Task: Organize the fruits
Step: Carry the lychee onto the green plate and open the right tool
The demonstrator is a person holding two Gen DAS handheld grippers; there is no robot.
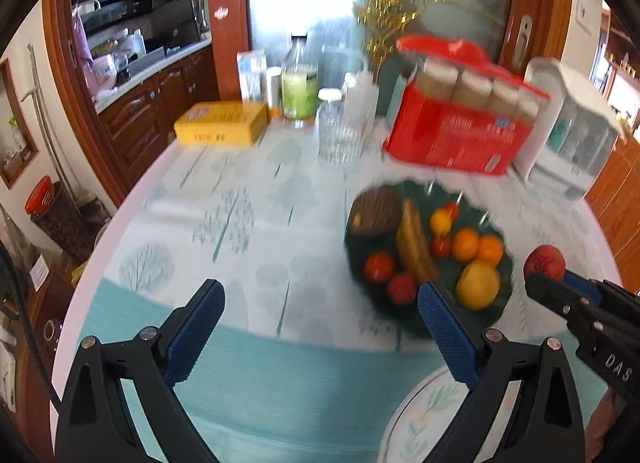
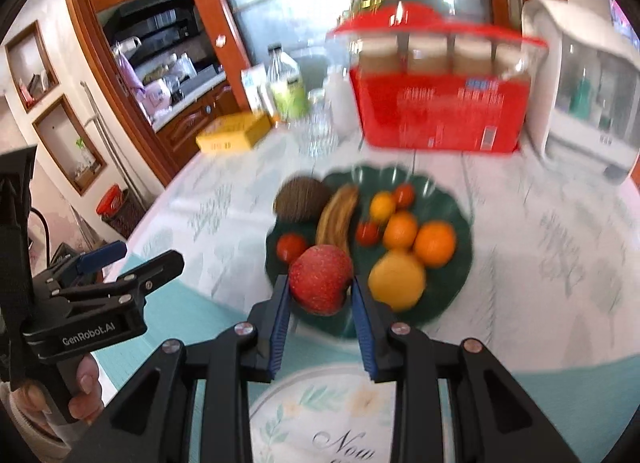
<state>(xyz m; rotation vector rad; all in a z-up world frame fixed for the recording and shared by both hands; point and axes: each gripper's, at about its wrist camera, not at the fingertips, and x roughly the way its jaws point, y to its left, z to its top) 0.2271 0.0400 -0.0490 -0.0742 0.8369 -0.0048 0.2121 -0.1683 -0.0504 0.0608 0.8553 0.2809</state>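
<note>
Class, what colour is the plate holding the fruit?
Dark green plate, with a scalloped rim; it shows best in the right wrist view.

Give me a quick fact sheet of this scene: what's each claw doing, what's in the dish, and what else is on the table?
right gripper: shut on a red apple, held above the green dish
left gripper: open, empty
dish contents: coconut, banana, oranges, small red fruits, a large yellow fruit
nearest the camera: white floral plate, nothing on its visible part
table back: red box, yellow box, glass, bottle
</note>
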